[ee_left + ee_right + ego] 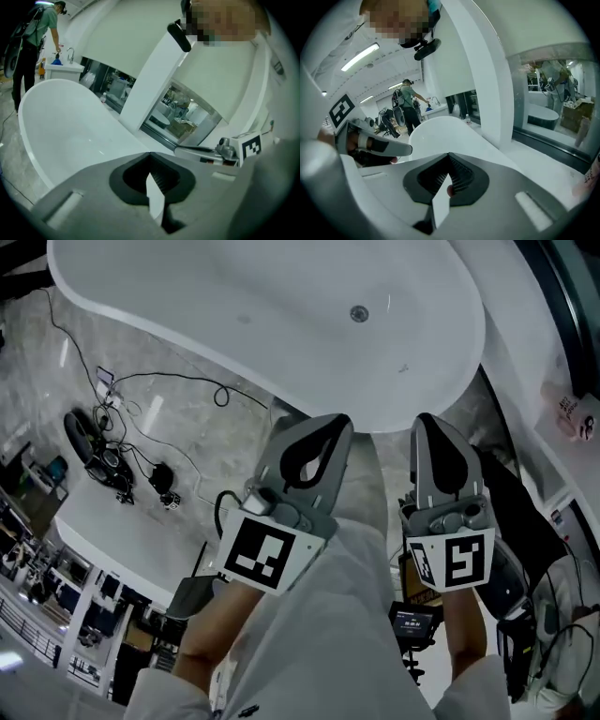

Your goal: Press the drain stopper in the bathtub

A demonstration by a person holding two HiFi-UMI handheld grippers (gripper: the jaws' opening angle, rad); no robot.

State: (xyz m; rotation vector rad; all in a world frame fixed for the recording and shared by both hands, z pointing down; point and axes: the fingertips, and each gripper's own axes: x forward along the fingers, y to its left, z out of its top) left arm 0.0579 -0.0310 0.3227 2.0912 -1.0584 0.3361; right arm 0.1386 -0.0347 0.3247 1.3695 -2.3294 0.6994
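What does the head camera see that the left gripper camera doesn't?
Only the head view shows the drain stopper in the bottom of the tub, and the black cables on the floor. Only the left gripper view shows a person standing past the tub's far end, near a small sink. Both show the white bathtub, the left gripper with its jaws together, and the right gripper.

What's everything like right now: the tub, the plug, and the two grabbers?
Bathtub: empty, no water in it.
Drain stopper: untouched; pushed down or not, too small to tell.
Left gripper: shut, holding nothing, away from the stopper.
Right gripper: shut, holding nothing, away from the stopper.
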